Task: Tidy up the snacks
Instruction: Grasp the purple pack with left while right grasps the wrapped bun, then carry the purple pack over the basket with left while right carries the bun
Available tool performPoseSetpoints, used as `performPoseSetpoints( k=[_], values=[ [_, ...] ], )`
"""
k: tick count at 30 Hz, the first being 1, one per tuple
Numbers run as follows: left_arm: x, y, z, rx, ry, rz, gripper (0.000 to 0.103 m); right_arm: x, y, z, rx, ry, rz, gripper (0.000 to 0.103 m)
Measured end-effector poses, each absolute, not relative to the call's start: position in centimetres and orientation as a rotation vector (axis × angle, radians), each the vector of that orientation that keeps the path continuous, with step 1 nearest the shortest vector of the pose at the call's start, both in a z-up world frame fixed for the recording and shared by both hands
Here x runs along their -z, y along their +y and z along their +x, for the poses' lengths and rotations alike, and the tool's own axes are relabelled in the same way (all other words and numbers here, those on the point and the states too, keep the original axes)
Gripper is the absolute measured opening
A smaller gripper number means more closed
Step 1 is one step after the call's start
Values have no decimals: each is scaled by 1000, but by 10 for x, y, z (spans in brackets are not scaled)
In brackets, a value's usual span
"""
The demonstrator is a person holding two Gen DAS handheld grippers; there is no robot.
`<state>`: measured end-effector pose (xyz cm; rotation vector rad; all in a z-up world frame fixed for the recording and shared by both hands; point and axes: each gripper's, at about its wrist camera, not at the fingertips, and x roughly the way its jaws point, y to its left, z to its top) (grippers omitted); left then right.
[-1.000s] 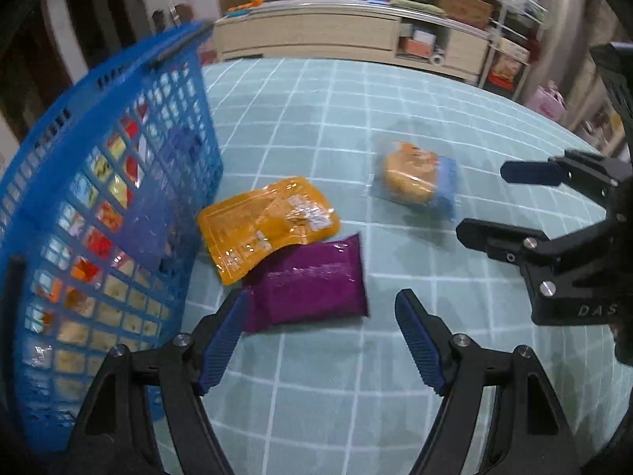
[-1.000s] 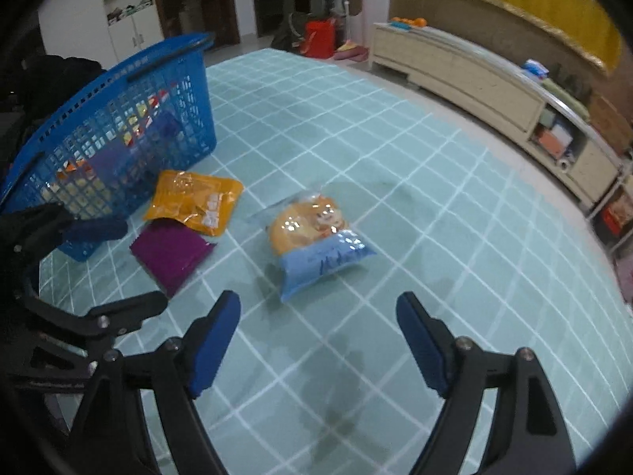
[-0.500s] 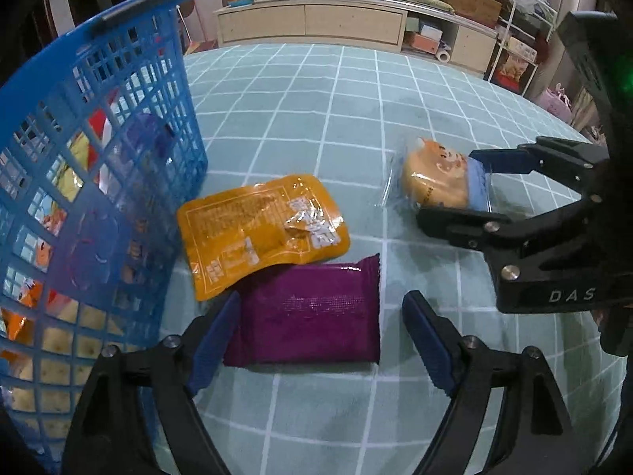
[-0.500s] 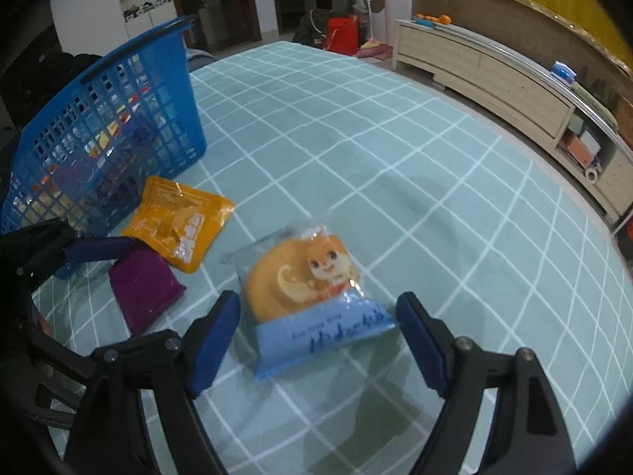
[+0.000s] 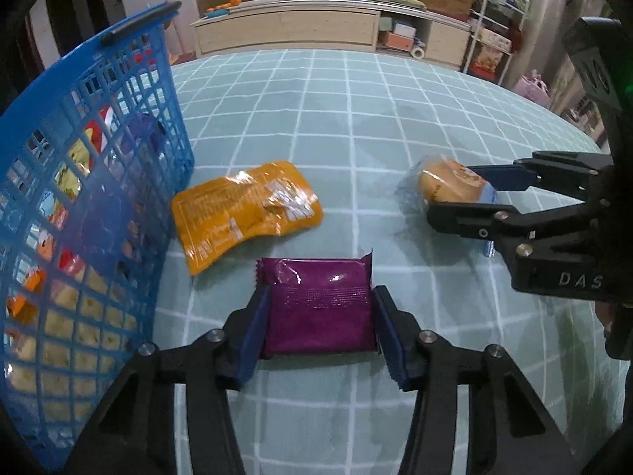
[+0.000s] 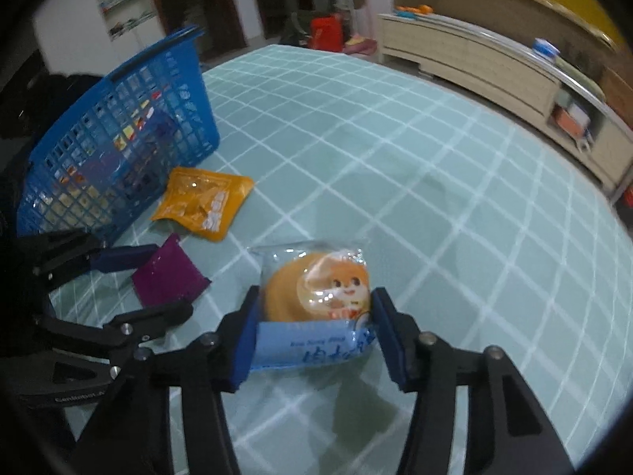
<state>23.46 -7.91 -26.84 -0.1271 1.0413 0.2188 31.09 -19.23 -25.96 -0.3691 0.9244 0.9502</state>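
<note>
My left gripper is shut on a purple snack packet that lies on the teal checked tablecloth; the packet also shows in the right wrist view. My right gripper is shut on a clear and blue bun packet, which the left wrist view shows on the right. An orange pouch lies flat between the purple packet and the blue mesh basket. The basket holds several snacks.
The basket stands at the table's left, seen in the right wrist view too. The orange pouch lies beside it. A long beige cabinet and shelves stand beyond the table's far edge.
Both grippers moved forward and down and closed: the left onto the purple packet, the right onto the bun packet. Both were open a second ago.
</note>
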Motion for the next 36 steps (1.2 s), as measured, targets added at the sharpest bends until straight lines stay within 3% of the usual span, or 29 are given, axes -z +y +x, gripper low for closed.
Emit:
performPoseSetpoints(
  k=[15, 36],
  values=[
    [249, -98, 193, -119, 993, -80, 48, 248, -247, 253, -805, 1000, -238, 59],
    [136, -81, 129, -42, 785, -60, 48, 153, -238, 176, -727, 857, -182, 58]
  ],
)
